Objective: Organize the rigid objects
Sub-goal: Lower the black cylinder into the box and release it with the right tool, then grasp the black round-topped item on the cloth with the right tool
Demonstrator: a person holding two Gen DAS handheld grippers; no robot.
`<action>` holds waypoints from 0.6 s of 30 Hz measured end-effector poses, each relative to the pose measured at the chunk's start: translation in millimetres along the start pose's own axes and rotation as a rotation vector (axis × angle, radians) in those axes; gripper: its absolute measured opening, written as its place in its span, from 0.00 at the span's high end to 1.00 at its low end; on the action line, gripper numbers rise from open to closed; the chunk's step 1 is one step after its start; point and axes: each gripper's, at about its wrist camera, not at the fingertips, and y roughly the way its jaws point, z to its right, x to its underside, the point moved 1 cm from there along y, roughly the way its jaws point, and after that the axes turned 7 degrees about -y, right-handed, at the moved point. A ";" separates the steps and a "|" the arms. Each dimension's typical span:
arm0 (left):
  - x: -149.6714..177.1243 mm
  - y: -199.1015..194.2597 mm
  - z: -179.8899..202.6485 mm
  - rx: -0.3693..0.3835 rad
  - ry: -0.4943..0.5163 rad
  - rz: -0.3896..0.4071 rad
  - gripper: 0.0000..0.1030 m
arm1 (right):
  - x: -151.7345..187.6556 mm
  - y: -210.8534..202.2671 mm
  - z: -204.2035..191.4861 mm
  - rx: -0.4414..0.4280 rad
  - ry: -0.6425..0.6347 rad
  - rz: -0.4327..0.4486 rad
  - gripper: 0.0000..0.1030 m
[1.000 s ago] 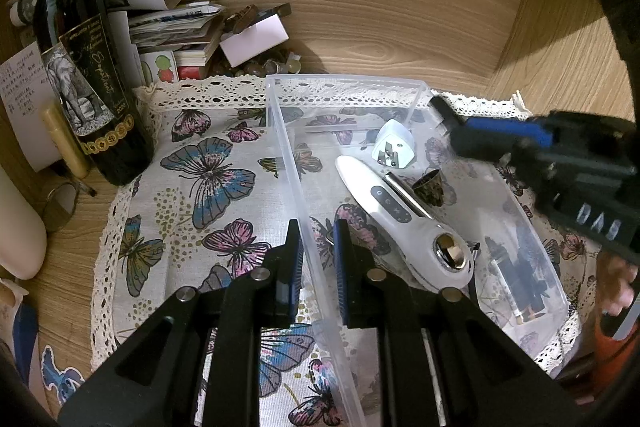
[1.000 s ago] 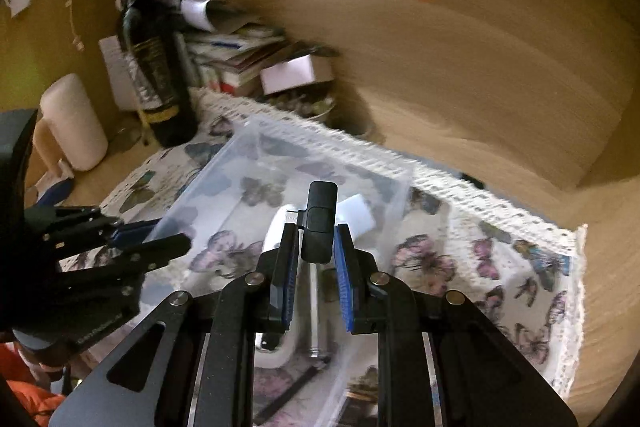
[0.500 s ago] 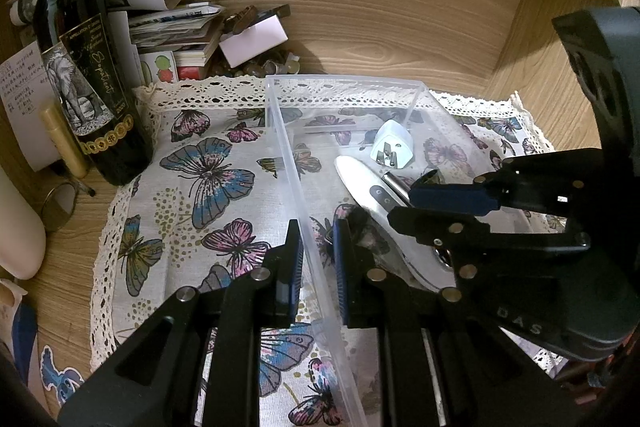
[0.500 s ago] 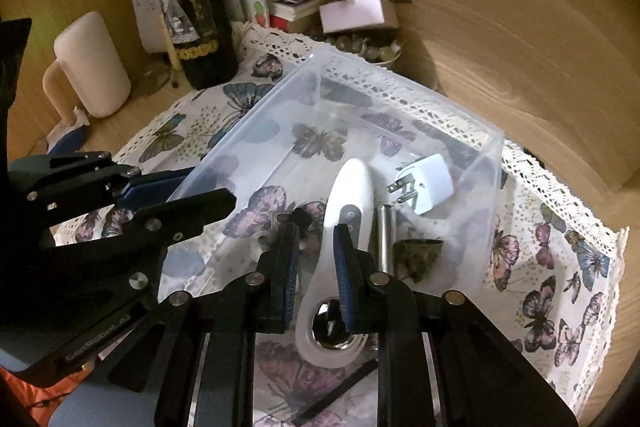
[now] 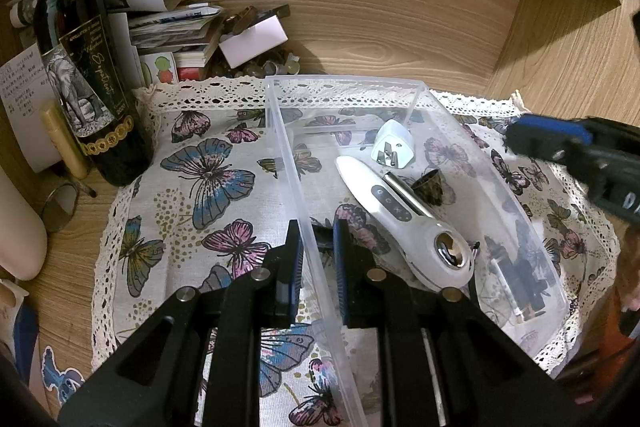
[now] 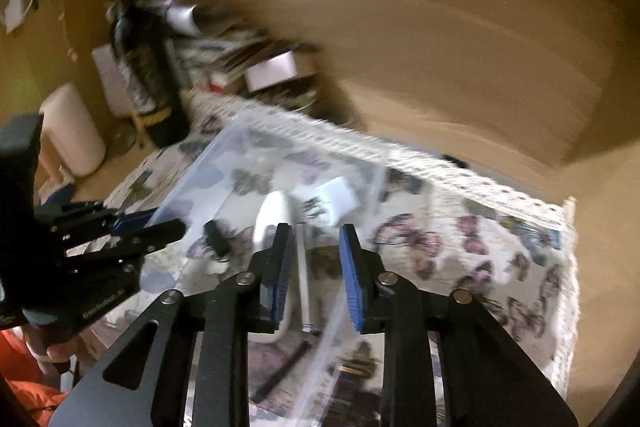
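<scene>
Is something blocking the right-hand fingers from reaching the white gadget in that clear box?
Nothing visible does. The clear box has no lid, and the white gadget lies uncovered on its floor. The right gripper hangs above the box, its fingers opening and empty. The left gripper clamps the box's left wall, off to the side.

A light wooden desk carries a lace-edged butterfly-print cloth, a dark wine bottle and stacked papers.

Left tongs: matte black angular frame, blue ribbed finger pads, round silver screw heads along the arms. Right tongs: same black build, blue pads, silver screws, white lettering on the body. Orange garment worn.
</scene>
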 end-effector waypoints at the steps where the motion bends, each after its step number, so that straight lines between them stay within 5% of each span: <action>1: 0.1 0.0 -0.1 0.000 0.000 0.000 0.86 | 2.5 -5.0 4.8 0.017 0.012 0.008 0.77; 7: 0.3 -0.2 0.1 -0.001 0.002 -0.001 0.86 | 26.6 -24.8 26.2 0.109 0.074 0.007 0.74; 18: 0.4 -0.1 -0.1 0.000 0.002 -0.001 0.86 | 97.4 -12.7 29.4 0.103 0.160 -0.150 0.73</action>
